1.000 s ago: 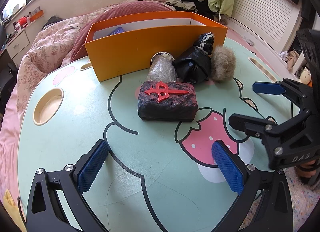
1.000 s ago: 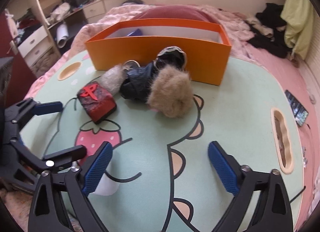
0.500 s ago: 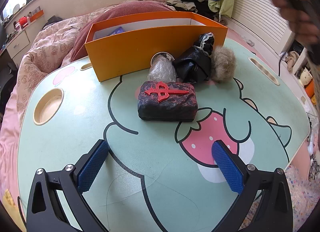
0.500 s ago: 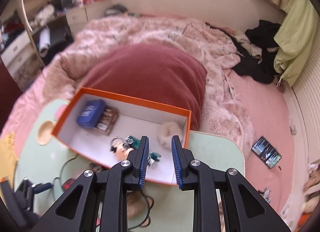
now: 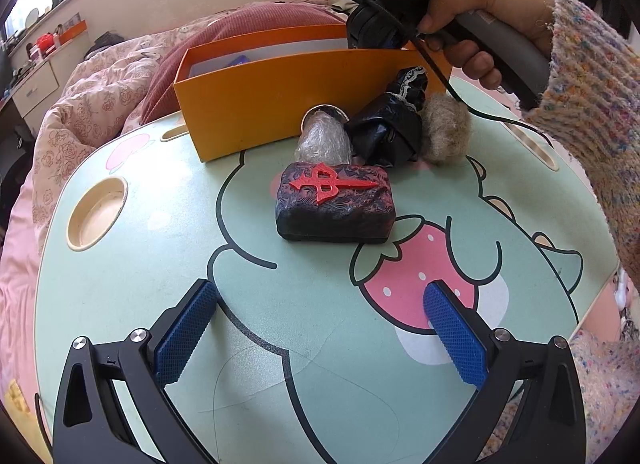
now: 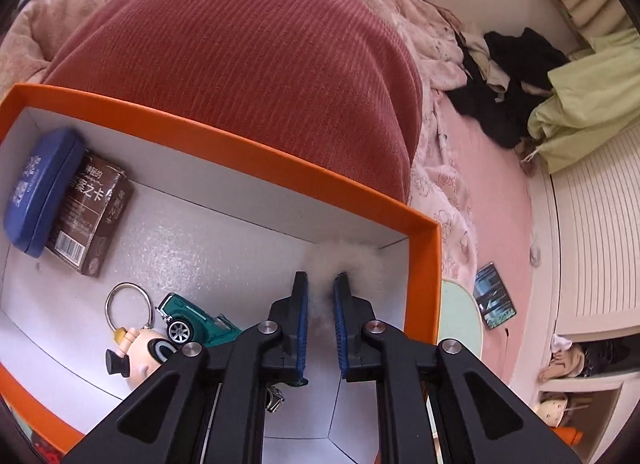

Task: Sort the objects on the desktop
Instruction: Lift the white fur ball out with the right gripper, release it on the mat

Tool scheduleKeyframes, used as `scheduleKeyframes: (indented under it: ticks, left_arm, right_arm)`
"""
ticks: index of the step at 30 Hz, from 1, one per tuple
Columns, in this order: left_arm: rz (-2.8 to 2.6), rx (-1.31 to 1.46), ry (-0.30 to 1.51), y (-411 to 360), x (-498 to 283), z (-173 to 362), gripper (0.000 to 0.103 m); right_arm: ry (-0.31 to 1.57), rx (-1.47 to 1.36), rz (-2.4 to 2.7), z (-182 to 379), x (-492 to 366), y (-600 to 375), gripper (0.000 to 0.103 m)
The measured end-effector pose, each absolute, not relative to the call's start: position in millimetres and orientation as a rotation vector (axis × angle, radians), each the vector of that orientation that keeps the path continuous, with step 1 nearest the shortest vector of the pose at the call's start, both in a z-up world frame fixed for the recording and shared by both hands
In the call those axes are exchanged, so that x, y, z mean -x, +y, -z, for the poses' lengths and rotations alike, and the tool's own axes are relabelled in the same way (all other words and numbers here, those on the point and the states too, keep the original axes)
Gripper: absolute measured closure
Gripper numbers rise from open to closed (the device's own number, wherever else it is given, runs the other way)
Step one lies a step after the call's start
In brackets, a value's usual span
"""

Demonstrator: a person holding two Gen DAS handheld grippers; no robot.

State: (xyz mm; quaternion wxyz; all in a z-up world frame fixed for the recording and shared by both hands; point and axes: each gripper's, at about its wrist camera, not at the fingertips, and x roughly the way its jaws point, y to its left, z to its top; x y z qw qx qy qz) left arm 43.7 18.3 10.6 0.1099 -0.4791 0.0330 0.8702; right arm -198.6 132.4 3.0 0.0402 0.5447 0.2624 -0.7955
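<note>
My left gripper (image 5: 320, 324) is open and empty, low over the green cartoon table (image 5: 120, 284). Ahead of it lie a dark block with a red emblem (image 5: 334, 203), a plastic-wrapped item (image 5: 322, 139), a black bag (image 5: 388, 131) and a brown fluffy ball (image 5: 446, 129), all against the orange box (image 5: 260, 103). My right gripper (image 6: 321, 284) hangs inside the orange box (image 6: 224, 143), jaws nearly shut, with a white fluffy ball (image 6: 348, 260) at its tips; contact is unclear. The box also holds a blue case (image 6: 40, 191), a brown card pack (image 6: 92, 215), a green toy car (image 6: 196, 322) and a keyring figure (image 6: 132, 344).
A round cup recess (image 5: 96, 213) sits at the table's left. A red pillow (image 6: 248, 63) and pink bedding (image 5: 92, 103) lie behind the box. A phone (image 6: 494, 296) lies on the bed to the right. The person's hand and right gripper handle (image 5: 472, 23) hang over the box.
The right gripper rose from the table, closed its jaws and moved over, then down into, the orange box. The left gripper has not moved.
</note>
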Motion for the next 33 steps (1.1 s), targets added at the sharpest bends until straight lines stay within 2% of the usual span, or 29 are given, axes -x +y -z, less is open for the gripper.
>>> scheduleKeyframes:
  ticks: [4, 8, 12, 18, 22, 27, 28, 29, 30, 31, 32, 33]
  left_arm:
    - [-2.557, 1.408, 0.096, 18.5, -42.9, -10.4, 0.0]
    - [-2.558, 1.408, 0.096, 19.0, -42.8, -10.3, 0.0]
    - [-2.558, 1.408, 0.096, 18.6, -43.1, -10.3, 0.0]
    - [-2.557, 1.408, 0.097, 18.3, -43.1, -10.3, 0.0]
    - [-2.557, 1.408, 0.097, 18.3, -42.9, -10.2, 0.0]
    - [-2.557, 1.407, 0.096, 18.4, -43.0, -10.2, 0.0]
    - [-2.557, 1.407, 0.097, 18.6, -42.9, -10.2, 0.0]
    - [-2.557, 1.408, 0.097, 18.5, -43.1, -10.2, 0.0]
    - [-2.557, 1.408, 0.096, 18.5, -43.0, -10.2, 0.0]
    - [-2.557, 1.408, 0.097, 18.8, -42.9, -10.2, 0.0]
    - [-2.557, 1.408, 0.097, 18.9, -42.7, -10.2, 0.0]
    - [-2.557, 1.408, 0.097, 18.5, -42.9, -10.2, 0.0]
  right_arm:
    - [0.591, -1.506, 2.519, -33.6, 183.2, 145.0, 0.093]
    - [0.304, -1.286, 2.57, -88.9, 146.9, 169.8, 0.093]
    - [0.088, -1.23, 2.493, -116.0, 95.1, 199.8, 0.093]
    - [-0.081, -1.431, 2.335, -75.4, 53.1, 232.0, 0.093]
    - [-0.063, -1.5, 2.303, -45.5, 38.6, 222.3, 0.093]
    - [-0.078, -1.475, 2.193, -38.3, 29.8, 197.5, 0.088]
    - [-0.092, -1.467, 2.166, -37.6, 27.2, 195.7, 0.084]
    - [-0.11, -1.455, 2.137, -37.7, 24.1, 195.0, 0.07]
    - [-0.128, -1.437, 2.12, -39.1, 20.2, 195.9, 0.06]
    - [-0.142, -1.417, 2.116, -40.8, 16.7, 198.4, 0.042]
    - [-0.156, -1.399, 2.112, -42.2, 13.1, 201.7, 0.036]
    - [-0.169, -1.38, 2.105, -43.8, 8.4, 205.7, 0.036]
